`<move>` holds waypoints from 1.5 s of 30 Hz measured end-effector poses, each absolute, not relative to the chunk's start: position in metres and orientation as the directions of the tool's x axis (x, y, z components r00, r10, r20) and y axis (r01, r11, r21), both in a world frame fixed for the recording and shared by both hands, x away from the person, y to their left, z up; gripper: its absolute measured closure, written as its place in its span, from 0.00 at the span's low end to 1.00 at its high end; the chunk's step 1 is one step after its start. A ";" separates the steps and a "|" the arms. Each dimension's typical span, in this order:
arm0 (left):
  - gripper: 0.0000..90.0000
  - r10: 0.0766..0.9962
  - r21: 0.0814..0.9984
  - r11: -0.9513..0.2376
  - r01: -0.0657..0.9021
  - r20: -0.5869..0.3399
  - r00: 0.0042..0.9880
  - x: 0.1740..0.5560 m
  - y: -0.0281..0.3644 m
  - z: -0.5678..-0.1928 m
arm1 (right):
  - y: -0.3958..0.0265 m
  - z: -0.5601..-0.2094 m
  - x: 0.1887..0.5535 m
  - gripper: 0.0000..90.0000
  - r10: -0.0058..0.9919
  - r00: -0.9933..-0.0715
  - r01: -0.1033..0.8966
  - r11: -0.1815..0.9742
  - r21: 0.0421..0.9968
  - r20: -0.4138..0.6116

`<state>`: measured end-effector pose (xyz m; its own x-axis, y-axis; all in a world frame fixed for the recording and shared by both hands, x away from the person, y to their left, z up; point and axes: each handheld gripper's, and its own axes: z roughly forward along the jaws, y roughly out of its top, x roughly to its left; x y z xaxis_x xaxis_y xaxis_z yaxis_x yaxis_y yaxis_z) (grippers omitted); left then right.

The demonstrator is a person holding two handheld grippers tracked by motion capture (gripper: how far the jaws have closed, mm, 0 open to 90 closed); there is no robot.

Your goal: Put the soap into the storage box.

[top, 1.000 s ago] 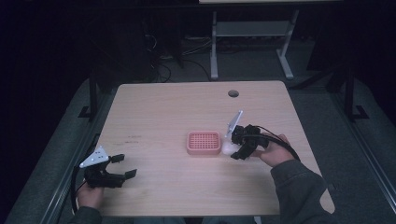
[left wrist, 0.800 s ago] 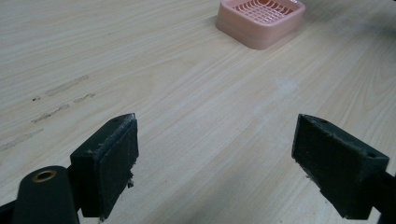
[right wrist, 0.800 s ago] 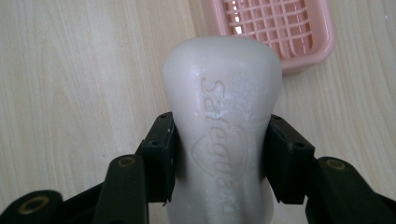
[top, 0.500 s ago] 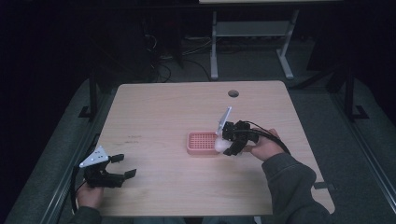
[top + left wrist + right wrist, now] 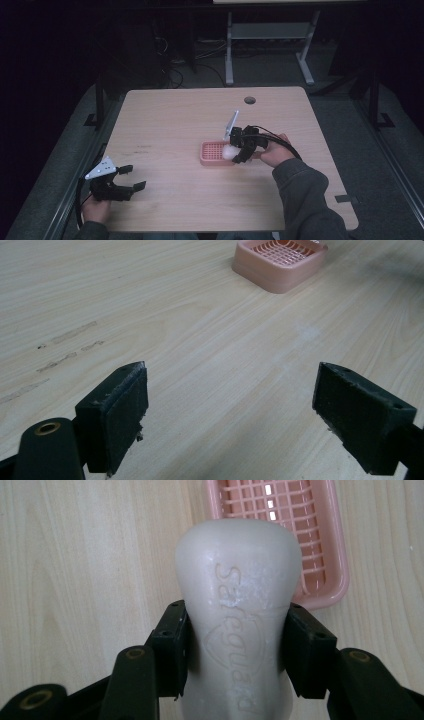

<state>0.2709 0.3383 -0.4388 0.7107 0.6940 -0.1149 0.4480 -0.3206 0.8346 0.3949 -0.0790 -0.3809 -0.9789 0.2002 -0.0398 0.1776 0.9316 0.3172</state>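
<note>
Right gripper (image 5: 235, 645) clamped on white soap bar (image 5: 235, 615), pads at its waist, bar over near-right edge of pink soap dish (image 5: 212, 152). Soap looks solid, smooth, likely slippery; waist grip is best. Left gripper (image 5: 230, 405) apart, idle at near left.

The soap bar (image 5: 235, 615) hides part of the pink dish (image 5: 300, 540) — its near end cut off below; the dish's top edge too.
</note>
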 end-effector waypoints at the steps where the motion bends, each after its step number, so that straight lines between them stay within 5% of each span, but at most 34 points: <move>1: 0.15 0.694 0.834 -0.320 0.449 -0.116 0.710 0.271 0.339 -0.439 | -0.078 -0.381 0.396 0.54 0.198 -0.979 0.175 0.932 0.316 -0.039; 45: 0.15 0.694 0.835 -0.317 0.449 -0.118 0.710 0.271 0.340 -0.438 | -0.029 -0.398 0.428 0.54 0.160 -0.987 0.148 0.945 0.291 -0.018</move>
